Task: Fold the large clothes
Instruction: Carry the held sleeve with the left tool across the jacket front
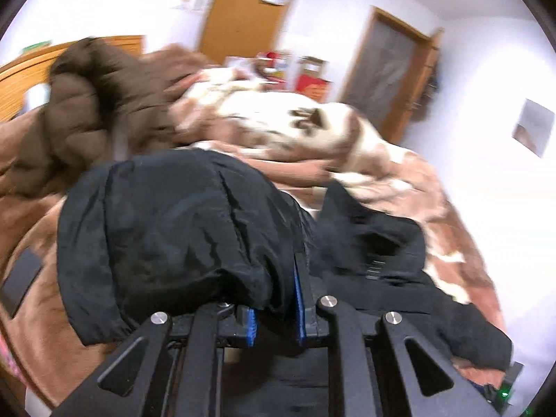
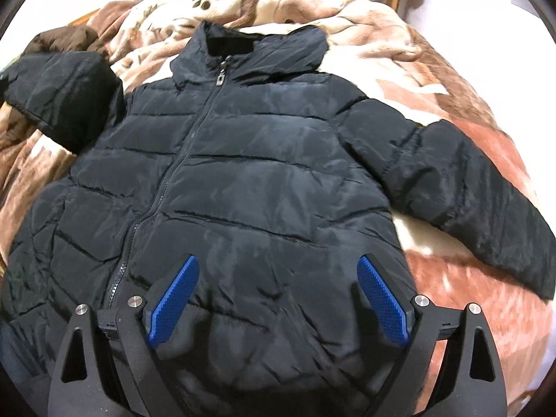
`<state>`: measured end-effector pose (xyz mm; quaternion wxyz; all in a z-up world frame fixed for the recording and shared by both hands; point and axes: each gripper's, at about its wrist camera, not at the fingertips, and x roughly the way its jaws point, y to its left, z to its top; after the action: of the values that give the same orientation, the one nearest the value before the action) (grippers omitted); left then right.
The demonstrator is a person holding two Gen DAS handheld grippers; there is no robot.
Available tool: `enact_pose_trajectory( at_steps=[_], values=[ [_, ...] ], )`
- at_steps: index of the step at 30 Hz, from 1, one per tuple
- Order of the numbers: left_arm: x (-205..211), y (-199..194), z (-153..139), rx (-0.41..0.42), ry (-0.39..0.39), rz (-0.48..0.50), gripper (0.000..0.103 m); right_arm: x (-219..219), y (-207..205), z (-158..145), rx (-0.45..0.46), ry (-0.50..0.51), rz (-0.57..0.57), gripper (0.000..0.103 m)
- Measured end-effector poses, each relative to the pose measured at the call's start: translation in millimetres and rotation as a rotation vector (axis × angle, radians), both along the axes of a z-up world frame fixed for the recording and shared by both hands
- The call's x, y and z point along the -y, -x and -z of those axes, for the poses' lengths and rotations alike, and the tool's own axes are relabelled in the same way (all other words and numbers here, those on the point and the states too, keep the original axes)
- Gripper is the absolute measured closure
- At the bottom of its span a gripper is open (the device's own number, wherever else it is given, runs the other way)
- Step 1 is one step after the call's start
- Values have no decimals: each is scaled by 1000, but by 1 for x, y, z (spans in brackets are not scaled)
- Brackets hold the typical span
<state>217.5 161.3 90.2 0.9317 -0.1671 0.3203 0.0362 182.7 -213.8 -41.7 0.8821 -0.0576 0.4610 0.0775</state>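
A dark navy puffer jacket lies front up and zipped on a brown and cream blanket, collar away from me. Its right sleeve lies stretched out. Its left sleeve is lifted at the far left. My left gripper is shut on that sleeve's cuff, and the fabric drapes over its fingers. My right gripper is open, its blue pads spread above the jacket's lower hem.
A brown puffer garment is bunched on the bed at the back left. A wooden headboard stands behind it. A dark flat object lies on the blanket at the left. Boxes and a door stand beyond the bed.
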Motion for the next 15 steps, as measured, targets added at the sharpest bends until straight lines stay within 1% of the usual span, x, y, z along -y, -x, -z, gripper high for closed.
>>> enact_pose_trajectory(
  at_steps=[3, 5, 9, 11, 12, 13, 14, 15],
  values=[
    [50, -25, 2, -11, -2, 107, 86, 16, 6, -5, 13, -16, 23, 11],
    [85, -39, 12, -34, -2, 168, 86, 27, 8, -7, 18, -28, 41, 11],
    [146, -78, 48, -108, 11, 269, 85, 46, 9, -7, 17, -61, 75, 11],
    [173, -91, 66, -136, 7, 303, 79, 55, 7, -5, 14, -77, 90, 11],
    [184, -98, 77, -150, 15, 326, 74, 59, 6, -4, 13, -81, 96, 11],
    [194, -105, 88, -167, 28, 352, 63, 61, 6, -4, 14, -84, 98, 11],
    [206, -103, 95, -175, 35, 371, 57, 64, 5, -3, 15, -88, 102, 11],
    [217, -105, 103, -182, 39, 392, 44, 66, 5, -2, 16, -92, 105, 11]
  ],
)
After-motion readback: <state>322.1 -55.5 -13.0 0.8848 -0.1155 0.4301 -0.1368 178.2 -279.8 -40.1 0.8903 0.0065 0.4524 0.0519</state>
